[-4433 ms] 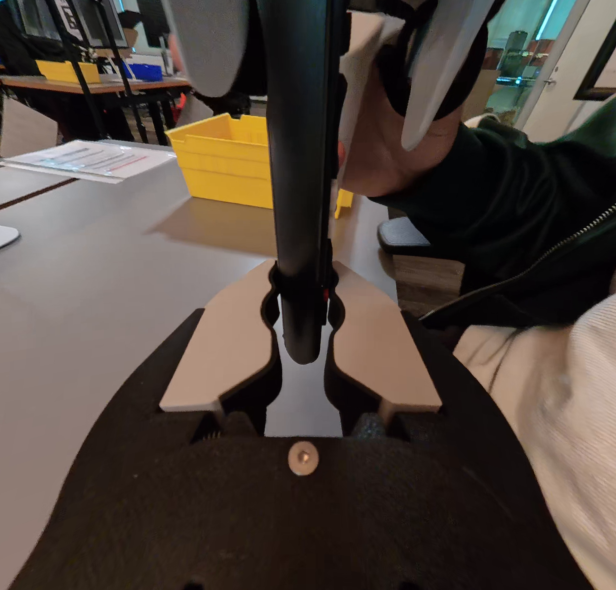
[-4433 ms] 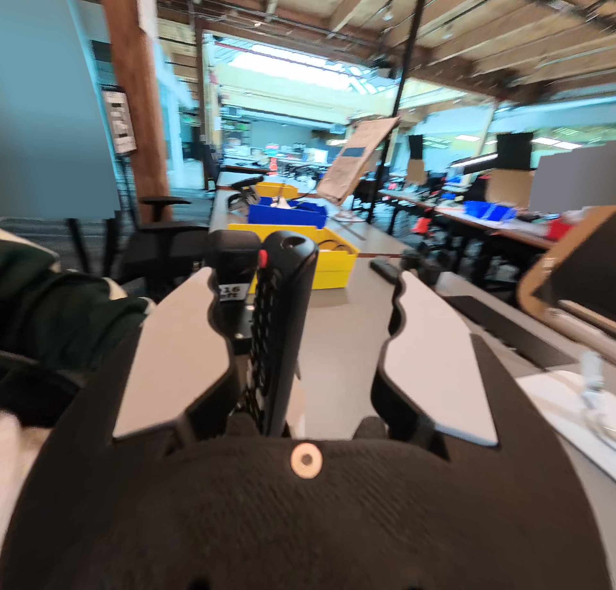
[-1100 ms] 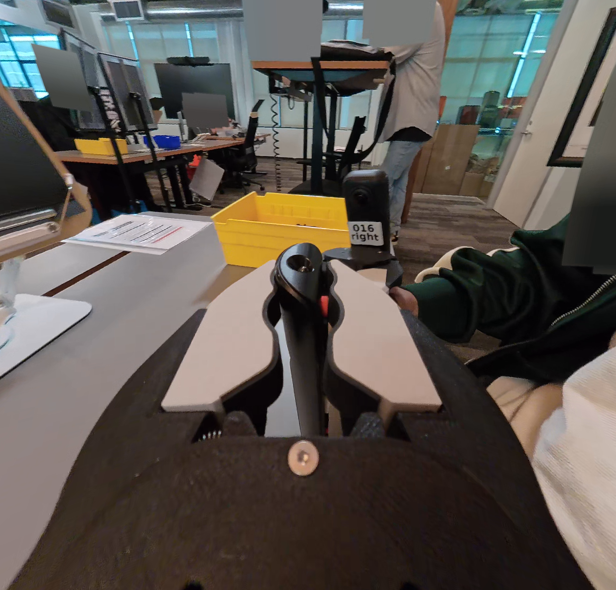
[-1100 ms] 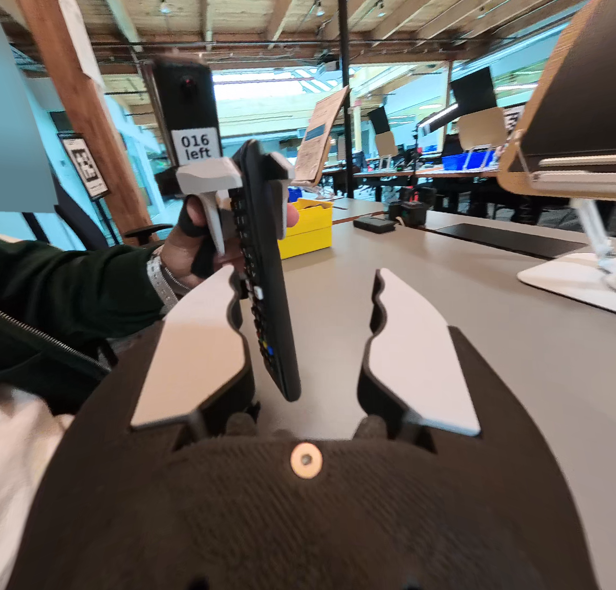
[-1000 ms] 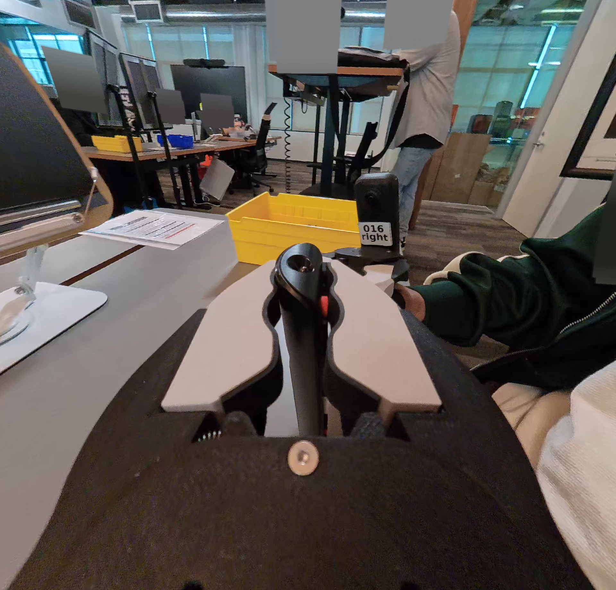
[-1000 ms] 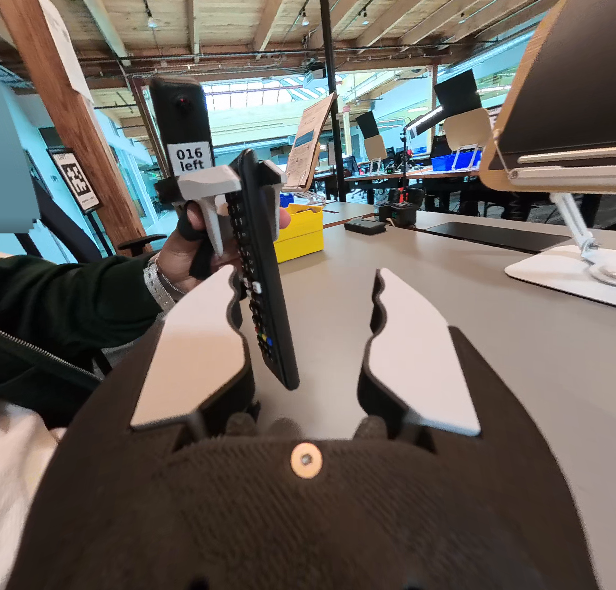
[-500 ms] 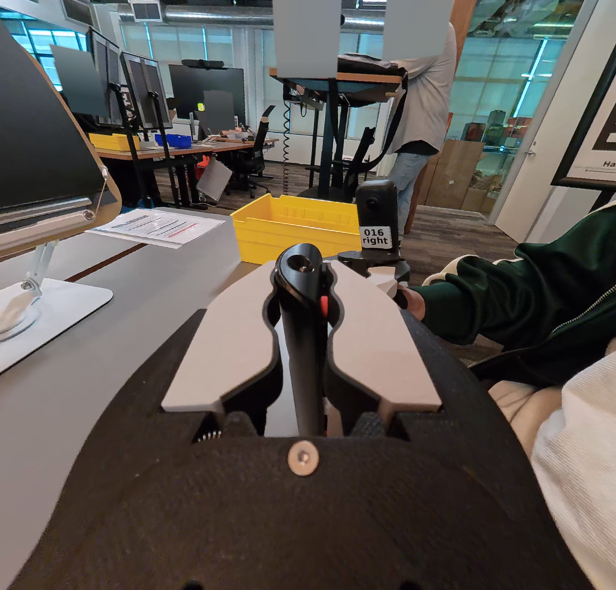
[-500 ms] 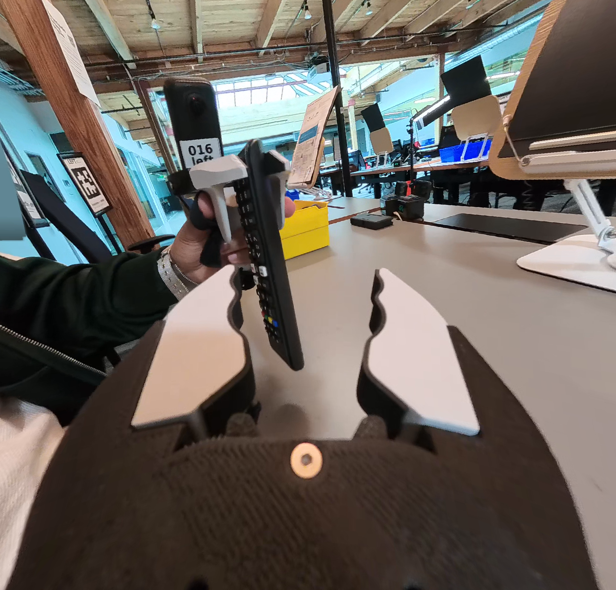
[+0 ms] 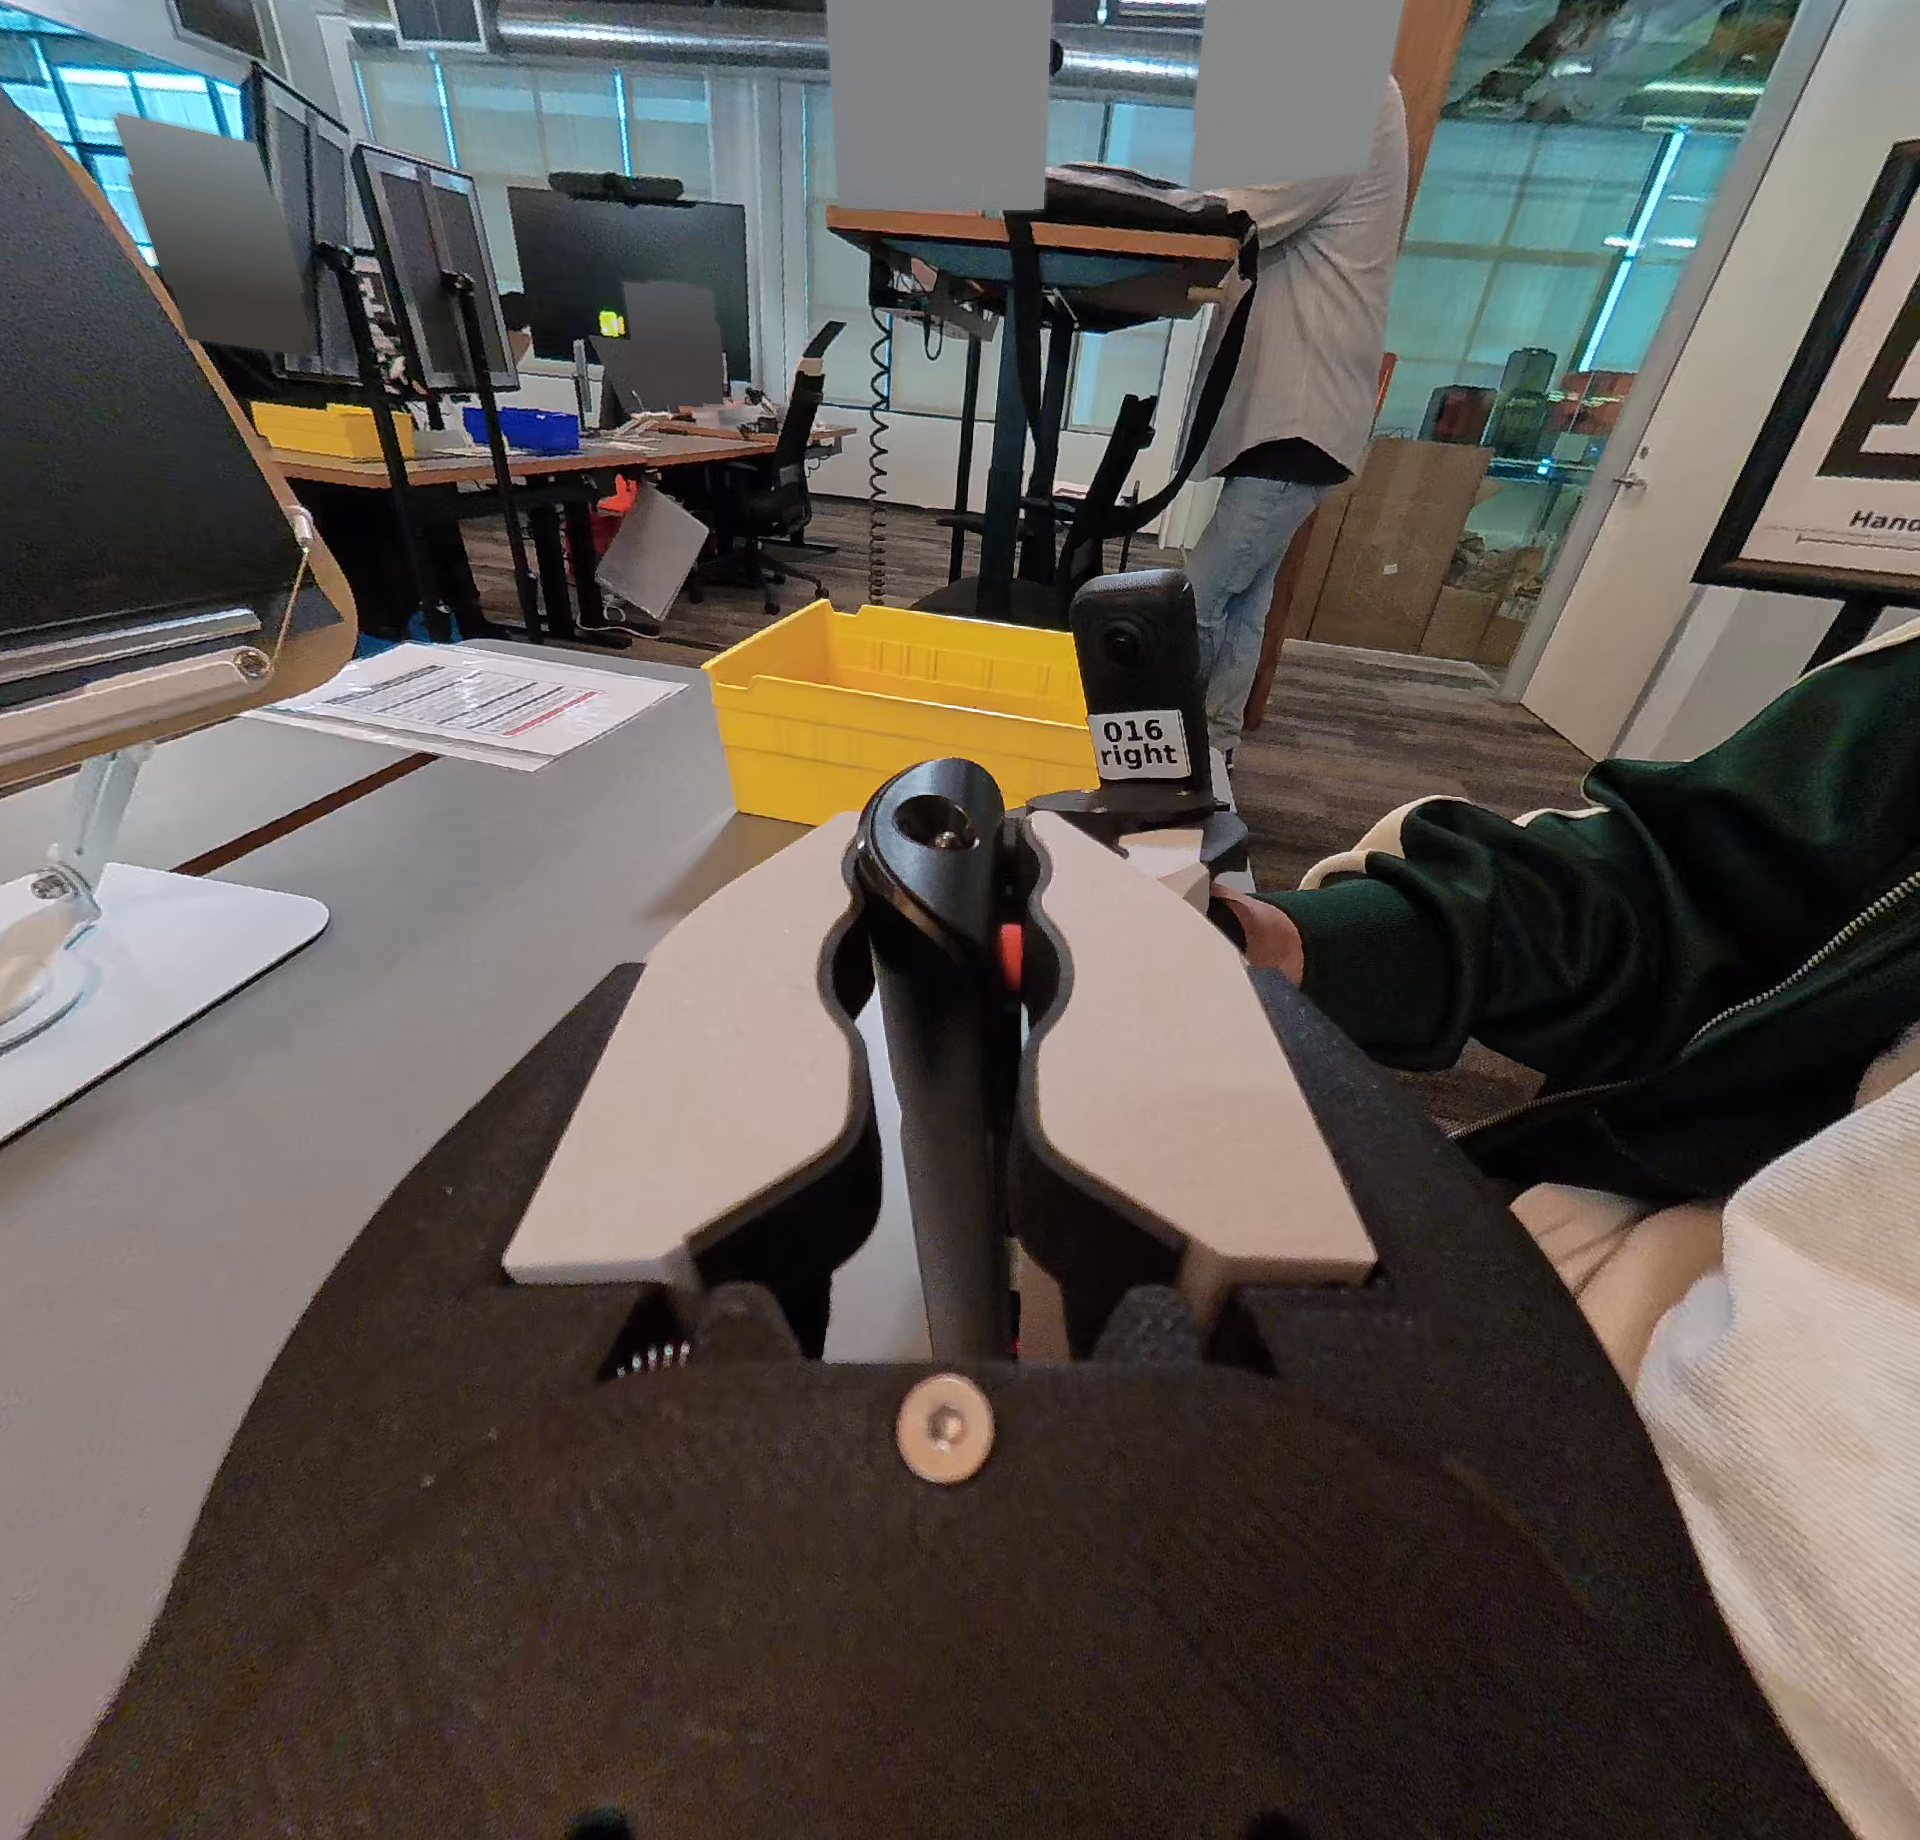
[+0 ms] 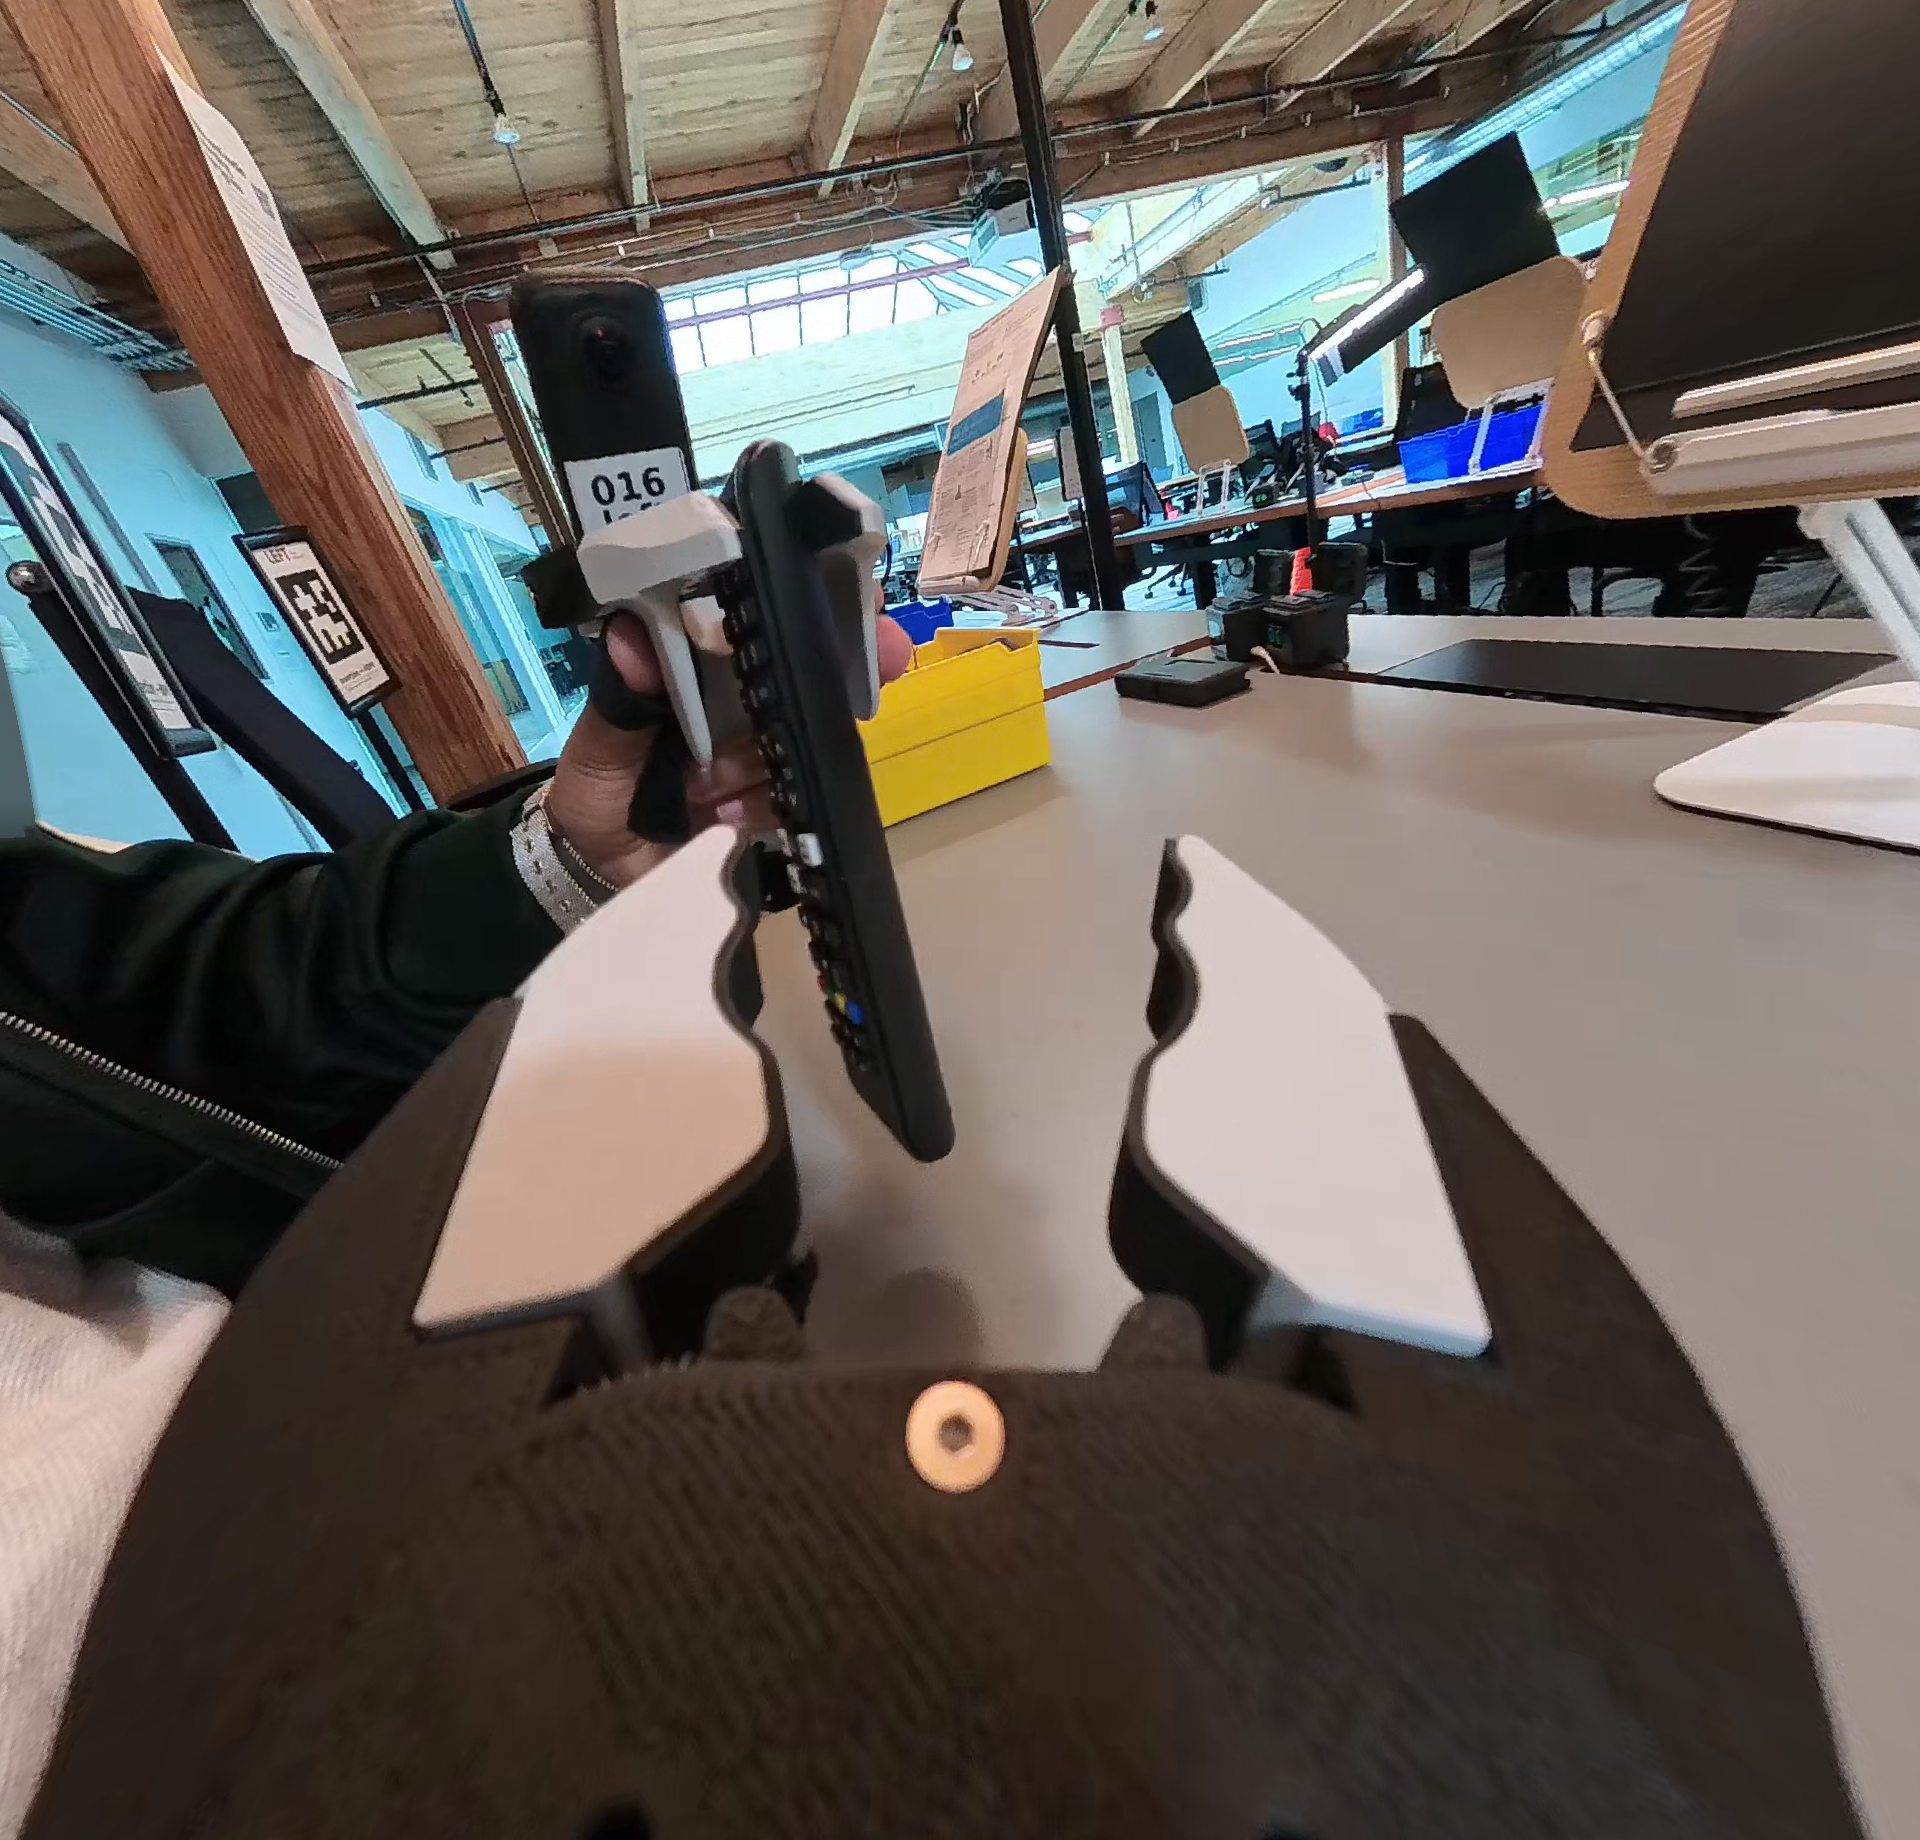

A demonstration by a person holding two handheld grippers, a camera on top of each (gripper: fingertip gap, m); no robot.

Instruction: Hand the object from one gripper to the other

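My left gripper [image 9: 940, 917] is pinching the remote [image 10: 831, 793] upright, its lower end hanging between my right gripper's [image 10: 951, 943] spread jaws, ready for taking.

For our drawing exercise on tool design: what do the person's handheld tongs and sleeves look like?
Both the left tongs and right tongs have a textured black body, pale grey wavy-edged fingers, a silver screw and a labelled black camera. Sleeves are dark green; a silver watchband shows.

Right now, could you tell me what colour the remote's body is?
Black; the remote shows best in the right wrist view.
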